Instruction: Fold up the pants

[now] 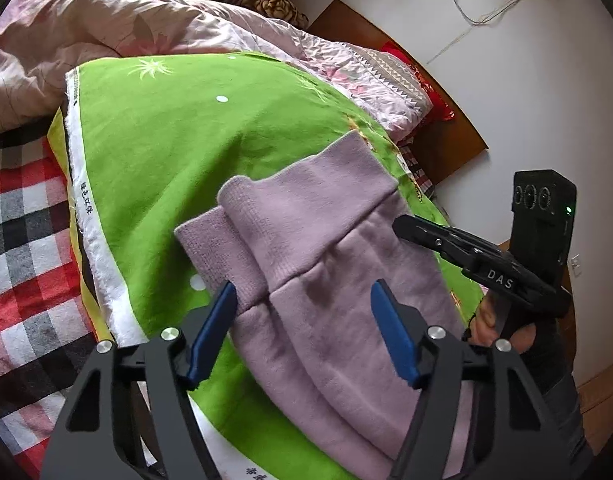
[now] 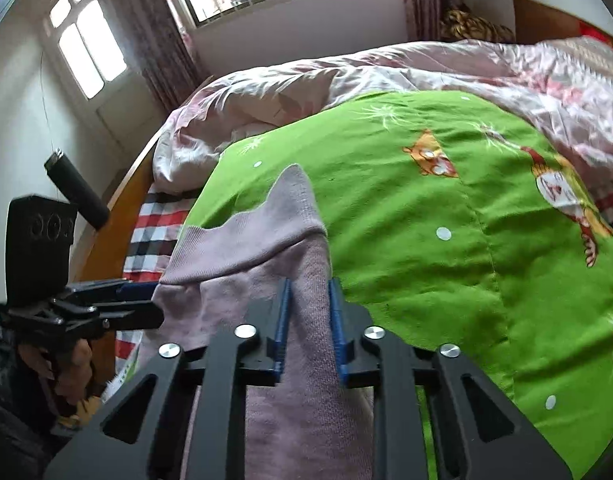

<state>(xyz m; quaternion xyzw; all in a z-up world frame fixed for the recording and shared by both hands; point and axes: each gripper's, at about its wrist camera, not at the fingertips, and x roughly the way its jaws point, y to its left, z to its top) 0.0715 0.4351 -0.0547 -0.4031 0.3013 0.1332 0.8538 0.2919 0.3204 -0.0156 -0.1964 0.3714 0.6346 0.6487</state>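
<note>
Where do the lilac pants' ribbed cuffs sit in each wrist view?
Left wrist view: the ribbed cuffs lie centre frame, just beyond the open left claw.
Right wrist view: the cuffs sit left of centre, ahead of the right claw, which pinches the pants.
Shared landmark: the green cartoon sheet under the pants.

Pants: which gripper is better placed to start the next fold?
Right, probably. The right gripper has its blue pads close on either side of a raised ridge of the lilac pants near the ribbed cuffs. The left gripper is wide open above the cloth, holding nothing.
</note>
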